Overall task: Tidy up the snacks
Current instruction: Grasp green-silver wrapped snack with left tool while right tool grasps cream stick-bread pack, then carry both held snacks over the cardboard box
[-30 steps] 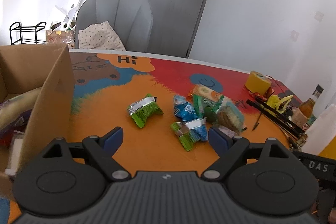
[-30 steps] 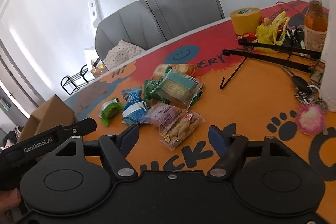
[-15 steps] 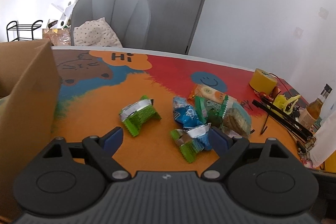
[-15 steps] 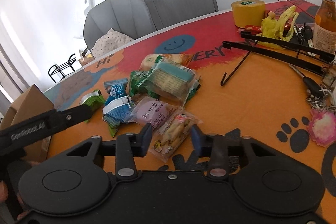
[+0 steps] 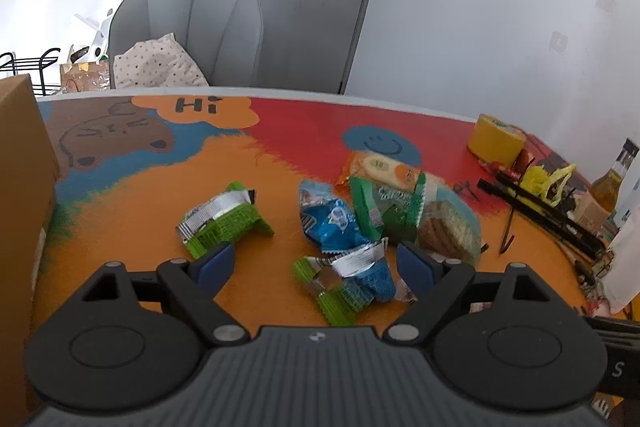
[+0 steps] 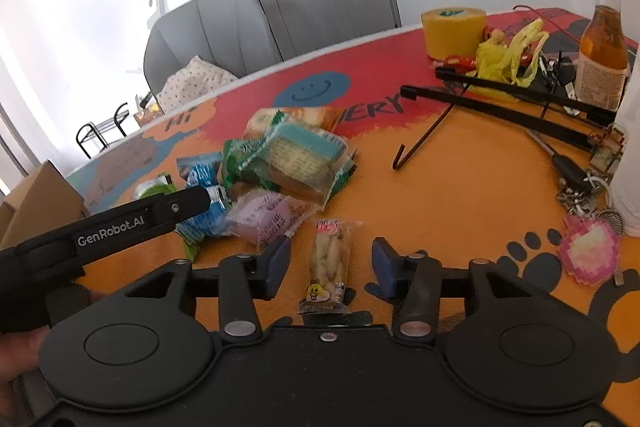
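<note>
Several snack packets lie in a pile on the colourful table. My left gripper [image 5: 316, 263] is open, its fingers either side of a green-and-silver packet [image 5: 340, 281] beside a blue packet [image 5: 332, 223]. Another green packet [image 5: 224, 223] lies to the left. My right gripper [image 6: 330, 265] is open around a clear packet of pale snacks [image 6: 330, 259], which lies on the table between the fingers. A purple packet [image 6: 264, 215] and a teal cracker pack [image 6: 304, 159] lie just beyond it. The left gripper's body [image 6: 108, 227] shows in the right wrist view.
A cardboard box [image 5: 20, 163] stands at the left table edge. At the right are a yellow tape roll [image 6: 454, 31], a yellow bag [image 6: 510, 55], a black folded stand [image 6: 516, 103], a bottle [image 6: 604, 47], keys [image 6: 580, 183] and a pink charm [image 6: 588, 251]. A grey chair [image 5: 188, 35] stands behind.
My right gripper has opened wider and the clear snack packet now lies straight between its fingers. My left gripper has moved right and closer to the pile; the box has slid to the frame edge.
</note>
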The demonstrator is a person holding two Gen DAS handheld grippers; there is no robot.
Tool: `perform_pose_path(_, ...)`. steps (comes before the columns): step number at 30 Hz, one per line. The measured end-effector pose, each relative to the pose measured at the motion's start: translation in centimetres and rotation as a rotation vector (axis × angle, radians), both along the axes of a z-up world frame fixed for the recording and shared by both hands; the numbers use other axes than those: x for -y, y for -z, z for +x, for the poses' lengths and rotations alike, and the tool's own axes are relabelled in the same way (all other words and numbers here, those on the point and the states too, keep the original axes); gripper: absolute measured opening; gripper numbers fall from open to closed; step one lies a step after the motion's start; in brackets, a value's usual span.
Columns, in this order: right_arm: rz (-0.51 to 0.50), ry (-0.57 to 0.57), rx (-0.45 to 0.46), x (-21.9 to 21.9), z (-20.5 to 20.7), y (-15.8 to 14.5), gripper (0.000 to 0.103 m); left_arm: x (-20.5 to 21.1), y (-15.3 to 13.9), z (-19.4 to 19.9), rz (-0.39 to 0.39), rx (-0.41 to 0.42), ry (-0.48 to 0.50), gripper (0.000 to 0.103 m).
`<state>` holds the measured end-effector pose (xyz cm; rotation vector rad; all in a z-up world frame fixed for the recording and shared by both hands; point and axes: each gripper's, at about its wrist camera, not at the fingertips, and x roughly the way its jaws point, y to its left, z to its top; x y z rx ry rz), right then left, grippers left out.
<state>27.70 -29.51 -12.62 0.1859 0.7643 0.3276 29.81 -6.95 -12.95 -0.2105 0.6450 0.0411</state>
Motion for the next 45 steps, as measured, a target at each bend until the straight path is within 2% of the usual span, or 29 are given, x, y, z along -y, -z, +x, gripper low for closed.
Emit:
perform_pose_path(2,-0.012,-0.007,0.003,-0.1,-0.1,0.0,0.047,0.1,0.5,0.2,-0.004,-0.022,0.001,0.084)
perform_pose_path(5,-0.033,-0.007,0.007,-0.1,-0.3,0.0,0.040,0.4,0.6,0.0,0.012,-0.015,0.014,0.078)
perform_pose_path(7,-0.046,-0.003,0.011,0.0,-0.5,0.0,0.027,0.5,0.6,-0.2,0.002,-0.011,0.037,0.057)
perform_pose_path(9,-0.043,-0.007,0.007,0.1,-0.5,0.1,0.018,0.7,0.5,-0.3,-0.011,-0.016,0.053,0.040)
perform_pose_path(11,-0.030,-0.009,0.003,0.3,-0.7,0.0,0.018,0.8,0.4,-0.4,-0.003,-0.023,0.041,0.035)
perform_pose_path(24,0.001,-0.010,0.038,0.0,-2.5,-1.7,0.018,-0.5,-1.6,-4.0,-0.014,0.003,0.019,0.032)
perform_pose_path(35,0.059,-0.067,0.129,-2.3,-4.4,-6.0,0.018,-2.9,-6.6,-8.0,-0.025,0.111,-0.011,0.032)
perform_pose_path(45,0.111,-0.170,0.199,-6.6,-6.1,-9.6,0.018,-6.5,-10.5,-11.5,-0.015,0.190,-0.071,0.032)
